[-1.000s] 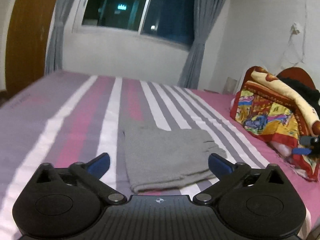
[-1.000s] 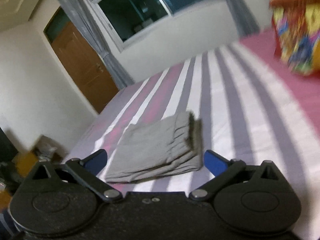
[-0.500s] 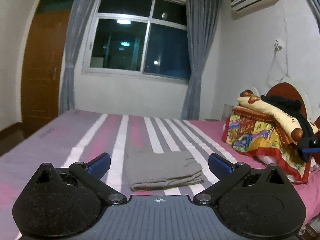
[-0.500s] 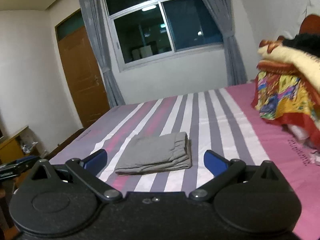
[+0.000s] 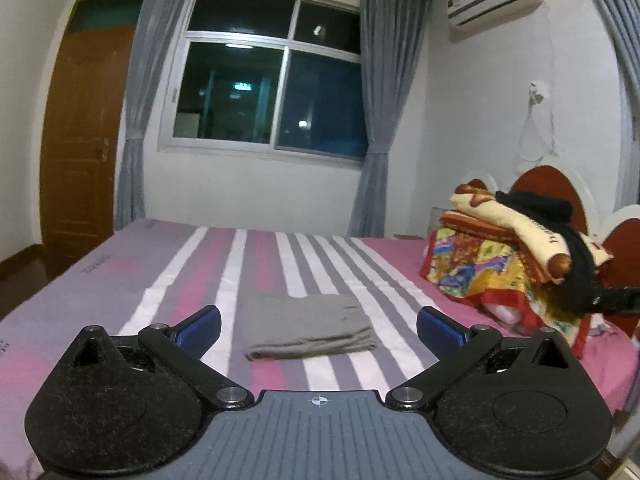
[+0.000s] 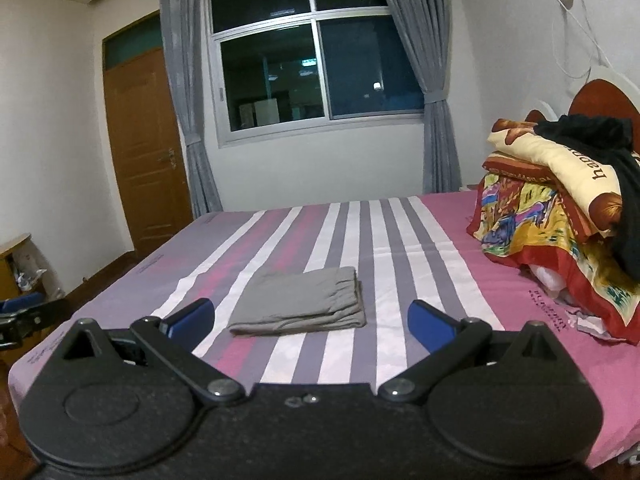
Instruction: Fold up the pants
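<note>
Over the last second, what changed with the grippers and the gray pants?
Both grippers pulled back and levelled out: the left gripper and right gripper now see the folded gray pants farther off, with more of the room in view. Nothing was grasped or released. Both stayed open and empty, and the pants stayed folded on the striped bedsheet.

We look along our right gripper (image 6: 311, 322), its two blue-tipped fingers (image 6: 192, 317) spread wide with nothing between them. Beyond them, grey pants (image 6: 302, 302) lie folded in a flat rectangle on a bed (image 6: 404, 256) with a pink, white and grey striped sheet. A pile of colourful blankets (image 6: 548, 208) sits at the bed's right side. Behind are a dark window (image 6: 316, 68), grey curtains (image 6: 424, 60) and a wooden door (image 6: 146, 148).
</note>
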`<state>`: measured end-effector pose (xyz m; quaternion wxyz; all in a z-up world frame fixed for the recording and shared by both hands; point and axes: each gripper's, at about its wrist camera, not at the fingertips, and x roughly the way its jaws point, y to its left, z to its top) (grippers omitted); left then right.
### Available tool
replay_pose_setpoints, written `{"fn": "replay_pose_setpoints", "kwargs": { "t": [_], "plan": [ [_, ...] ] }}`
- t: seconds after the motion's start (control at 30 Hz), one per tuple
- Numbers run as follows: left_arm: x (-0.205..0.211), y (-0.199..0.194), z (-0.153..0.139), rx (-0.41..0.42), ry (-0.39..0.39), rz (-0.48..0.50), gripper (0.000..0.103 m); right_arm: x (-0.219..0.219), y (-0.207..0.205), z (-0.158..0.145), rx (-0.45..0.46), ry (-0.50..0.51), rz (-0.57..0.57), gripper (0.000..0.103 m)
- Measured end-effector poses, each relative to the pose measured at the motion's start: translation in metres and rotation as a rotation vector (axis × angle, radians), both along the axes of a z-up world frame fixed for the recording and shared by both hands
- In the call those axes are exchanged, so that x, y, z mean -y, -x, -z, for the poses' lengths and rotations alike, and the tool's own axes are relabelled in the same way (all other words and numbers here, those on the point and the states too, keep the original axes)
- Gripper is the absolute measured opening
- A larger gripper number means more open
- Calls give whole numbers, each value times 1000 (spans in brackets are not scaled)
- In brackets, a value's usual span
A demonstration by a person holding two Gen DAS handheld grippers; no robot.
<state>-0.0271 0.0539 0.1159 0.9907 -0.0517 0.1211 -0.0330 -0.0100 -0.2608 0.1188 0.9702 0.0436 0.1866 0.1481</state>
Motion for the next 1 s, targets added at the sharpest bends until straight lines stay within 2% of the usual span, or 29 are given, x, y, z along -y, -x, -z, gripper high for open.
{"fn": "replay_pose_setpoints", "kwargs": {
  "t": [0.13, 0.23, 0.47, 1.0],
  "plan": [
    [13, 33, -4, 7, -7, 7, 103, -3, 30, 1, -2, 5, -13, 103],
    [21, 65, -8, 33, 24, 4, 103, -5, 53, 0, -8, -12, -36, 103],
    [44, 110, -9, 57, -5, 20, 103, -12, 95, -1, 35, 0, -60, 103],
    [29, 103, -2, 41, 26, 7, 103, -26, 93, 1, 39, 18, -52, 103]
  ]
}}
